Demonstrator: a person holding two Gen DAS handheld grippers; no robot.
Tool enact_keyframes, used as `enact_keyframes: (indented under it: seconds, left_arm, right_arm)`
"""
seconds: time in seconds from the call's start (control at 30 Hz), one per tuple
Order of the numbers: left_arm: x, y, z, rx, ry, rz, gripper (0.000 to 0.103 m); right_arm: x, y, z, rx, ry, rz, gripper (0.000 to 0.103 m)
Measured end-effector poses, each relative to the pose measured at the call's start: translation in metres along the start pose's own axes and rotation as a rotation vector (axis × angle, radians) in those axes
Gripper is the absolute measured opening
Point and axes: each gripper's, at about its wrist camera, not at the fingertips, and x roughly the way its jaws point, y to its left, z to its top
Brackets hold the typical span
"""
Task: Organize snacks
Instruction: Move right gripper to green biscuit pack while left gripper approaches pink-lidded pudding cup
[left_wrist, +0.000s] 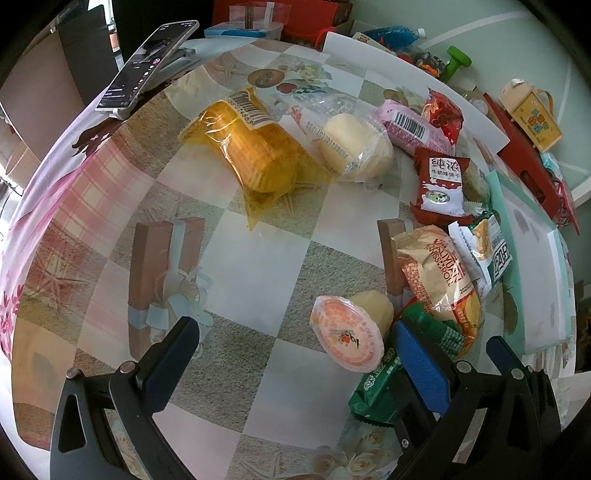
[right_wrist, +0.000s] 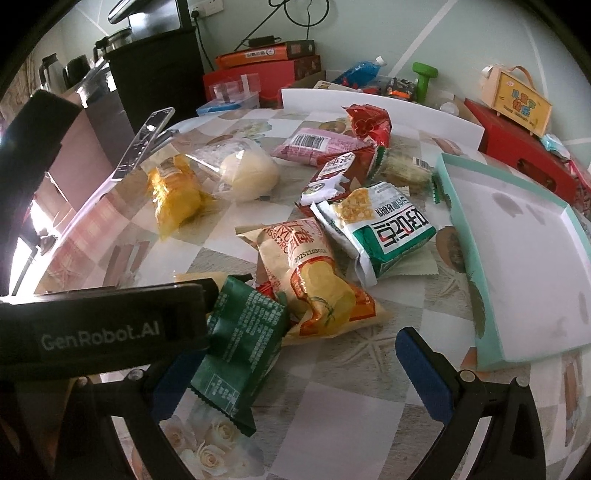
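Fingers (left_wrist: 177, 343) on both our grippers apart, empty; 0 snacks in tray (right_wrist: 458, 206); table (left_wrist: 258, 258) pile unsorted.

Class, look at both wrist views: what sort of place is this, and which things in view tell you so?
Most likely a home dining or living room. A round table with a printed patterned tablecloth holds loose snack packets, kettles stand on a side counter, and gift boxes are stacked against the wall.

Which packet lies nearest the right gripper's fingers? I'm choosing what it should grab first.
The dark green packet. It lies right beside the right gripper, against its left finger, with both fingers spread wide; the orange Swiss-roll packet and the white-and-green packet lie farther off.
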Motion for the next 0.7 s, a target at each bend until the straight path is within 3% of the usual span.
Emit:
enact_keyframes:
  seconds: [0.7]
  left_arm:
    - [0.0028,-0.0005,-0.0019,0.010,0.040,0.008,0.103]
  right_arm:
    - [0.0034,0.0043,-0.0006,0.003,-0.002,0.002,0.103]
